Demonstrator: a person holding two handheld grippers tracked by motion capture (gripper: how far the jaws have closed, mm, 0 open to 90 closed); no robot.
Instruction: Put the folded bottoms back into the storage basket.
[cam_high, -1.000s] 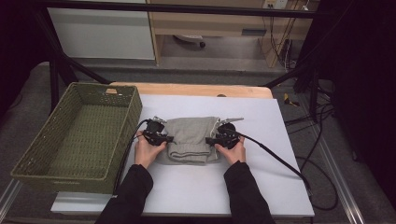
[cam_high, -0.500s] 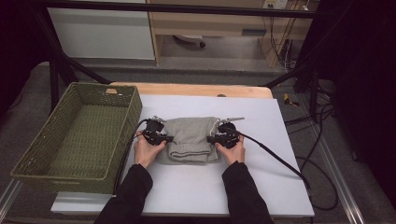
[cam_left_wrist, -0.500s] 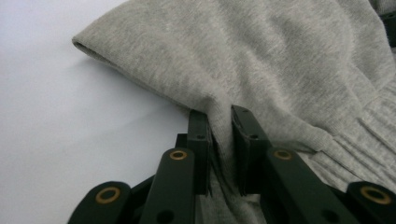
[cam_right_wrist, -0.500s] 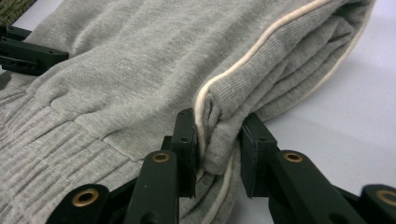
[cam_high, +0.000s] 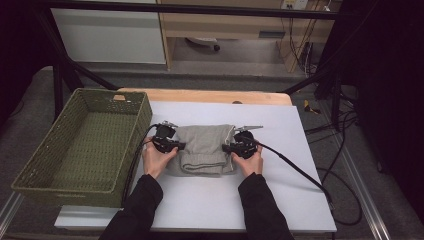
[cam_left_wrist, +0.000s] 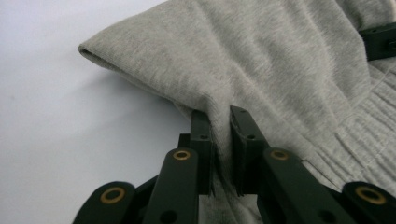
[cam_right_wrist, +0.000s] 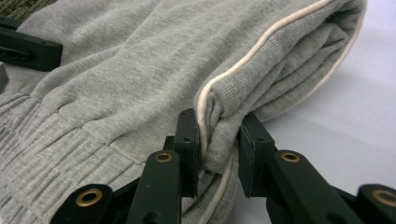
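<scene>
A folded grey garment (cam_high: 204, 149) lies at the middle of the white table top (cam_high: 210, 205). My left gripper (cam_high: 178, 146) is at its left edge, shut on a pinched-up fold of the grey cloth (cam_left_wrist: 280, 60). Its jaws have just been closing, with the cloth between them. My right gripper (cam_high: 226, 147) is at the garment's right edge. In the right gripper view it (cam_right_wrist: 218, 120) is shut on a thick ribbed edge with cream piping (cam_right_wrist: 261, 46). In the left gripper view my left gripper (cam_left_wrist: 219, 114) holds the fold upright between its pads.
A green woven basket (cam_high: 30, 172) stands at the table's left side, close to my left hand. A black cable (cam_high: 295, 167) trails from the right gripper across the table to the right. Dark frame bars and floor cables surround the table.
</scene>
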